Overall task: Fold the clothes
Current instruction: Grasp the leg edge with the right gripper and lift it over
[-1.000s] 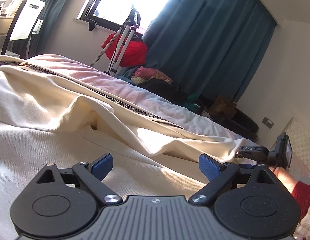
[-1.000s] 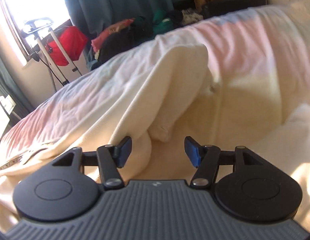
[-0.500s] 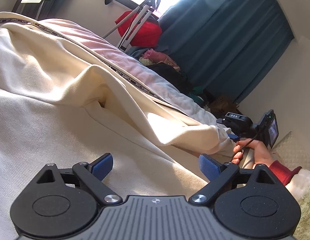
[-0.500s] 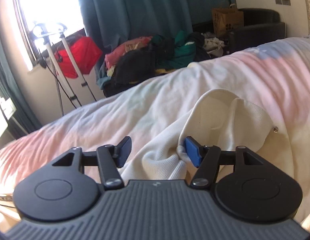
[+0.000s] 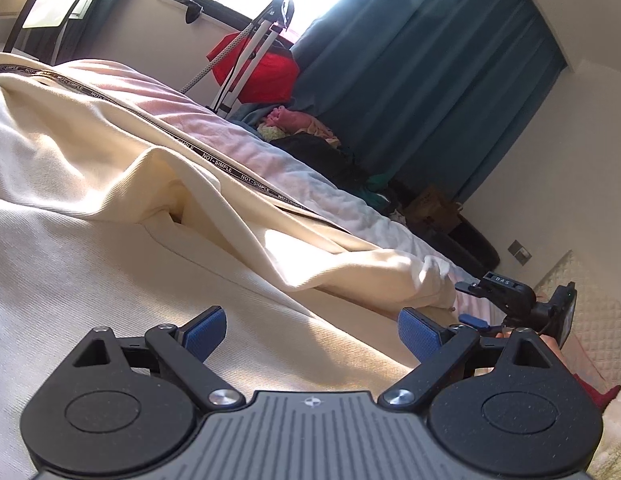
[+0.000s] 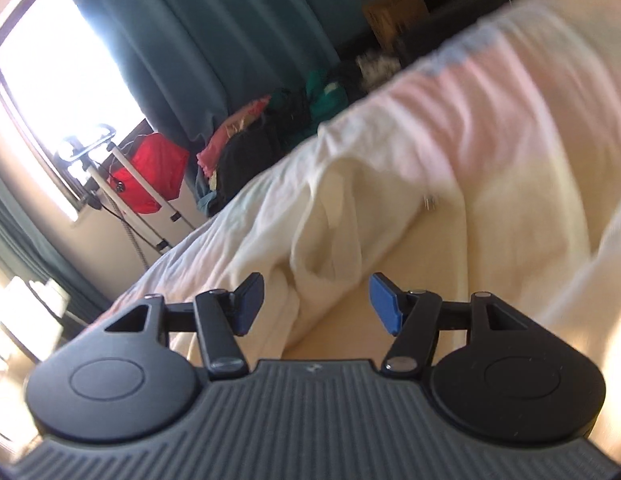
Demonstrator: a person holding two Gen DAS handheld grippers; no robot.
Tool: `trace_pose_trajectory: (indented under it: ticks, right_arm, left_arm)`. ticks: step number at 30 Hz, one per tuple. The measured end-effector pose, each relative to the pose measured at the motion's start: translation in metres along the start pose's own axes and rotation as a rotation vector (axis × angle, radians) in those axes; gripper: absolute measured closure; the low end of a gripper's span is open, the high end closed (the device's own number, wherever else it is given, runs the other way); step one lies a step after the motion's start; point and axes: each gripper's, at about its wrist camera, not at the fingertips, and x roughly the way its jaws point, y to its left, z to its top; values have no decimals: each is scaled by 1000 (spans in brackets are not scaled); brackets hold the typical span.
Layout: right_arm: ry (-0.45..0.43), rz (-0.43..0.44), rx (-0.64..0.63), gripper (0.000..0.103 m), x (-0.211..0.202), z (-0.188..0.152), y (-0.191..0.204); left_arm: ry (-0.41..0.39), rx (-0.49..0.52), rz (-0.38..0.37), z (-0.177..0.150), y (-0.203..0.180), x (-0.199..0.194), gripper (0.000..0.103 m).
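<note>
Cream garment (image 5: 110, 264) under gaping empty left claw (image 5: 310, 334), lettered tape (image 5: 216, 162) only there, right claw (image 6: 316, 304) likewise agape, blurred

Cream knit garment (image 5: 110, 216) spread across pink bedsheet (image 5: 246, 136), rumpled into soft ridges, sunlit; black lettered tape along far edge; sleeve end (image 6: 310, 240) bunched in loose folds near bed's side.
</note>
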Motion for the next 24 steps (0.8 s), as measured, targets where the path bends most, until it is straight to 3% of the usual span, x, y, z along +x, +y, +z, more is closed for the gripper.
trace_pose_trajectory:
  ticks: [5,8,12,13,15,17,24]
  right_arm:
    - [35,-7,69,41,26,-21,-4]
    - [-5,-49,77,41,46,-24,1]
    - [-86,-65,225,41,67,-17,-2]
    - [-102,-72,227,47,70,-13,2]
    - [-116,-122,168,82,74,-2,19]
    - [-109,-153,83,87,74,9,40]
    - [-169,-170,-97,89,57,86,137]
  left_arm:
    - [8,27,10,-4,-2,0,9]
    - [26,18,12,-6,1,5,9]
    - [71,9,5,-11,4,21,9]
    - [81,9,5,-12,5,24,9]
    - [99,1,0,-15,8,30,9]
    - [100,-3,-10,-16,9,33,9]
    - [64,-14,-26,-11,10,26,9]
